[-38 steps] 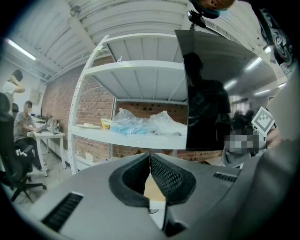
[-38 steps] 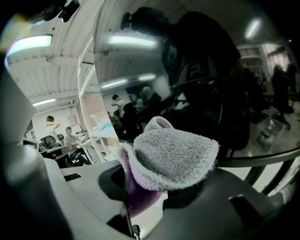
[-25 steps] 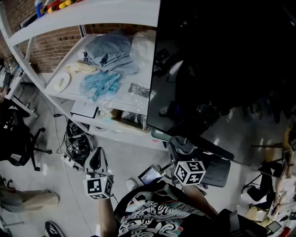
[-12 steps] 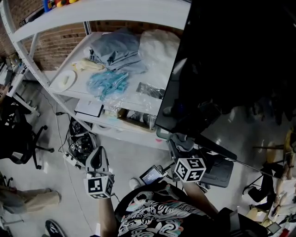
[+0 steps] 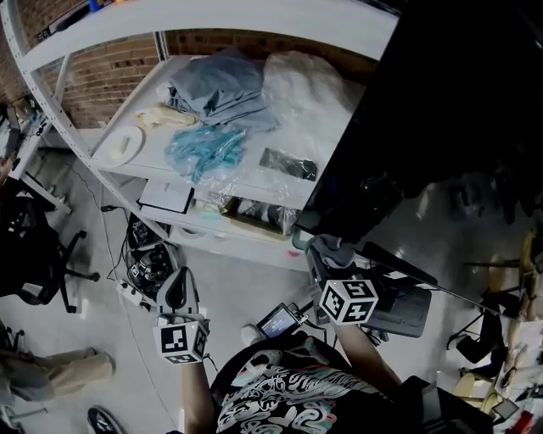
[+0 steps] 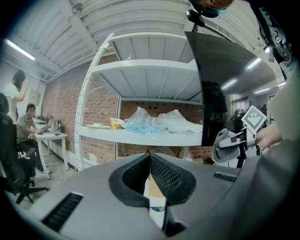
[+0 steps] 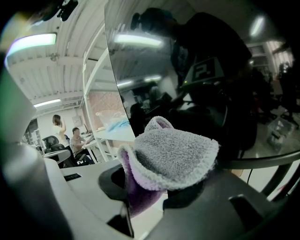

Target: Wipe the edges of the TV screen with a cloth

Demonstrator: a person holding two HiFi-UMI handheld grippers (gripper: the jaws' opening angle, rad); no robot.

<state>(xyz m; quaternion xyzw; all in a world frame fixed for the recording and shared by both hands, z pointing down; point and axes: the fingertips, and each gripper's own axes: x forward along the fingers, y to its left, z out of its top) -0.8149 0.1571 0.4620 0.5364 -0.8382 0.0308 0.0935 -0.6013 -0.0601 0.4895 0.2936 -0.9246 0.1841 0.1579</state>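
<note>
One big TV screen [image 5: 441, 127] fills 12 to 3 o'clock, its near edge running toward 1 o'clock. The right tongs [image 5: 331, 267] pinch the grey cloth [image 7: 171, 152] just under the screen's lower corner, which lies at 12 o'clock from them. The left tongs [image 5: 176, 292], pressed together and empty, are well apart at 9 o'clock.

Workshop-like office — brick wall [image 5: 102, 76], white metal shelving [image 5: 237, 17], office chair [image 5: 30, 246].

Brick wall [image 5: 102, 76], white metal shelving [image 5: 221, 21], pale floor [image 5: 229, 292], black office chair [image 5: 30, 254]; strip light [image 6: 18, 49] overhead
</note>
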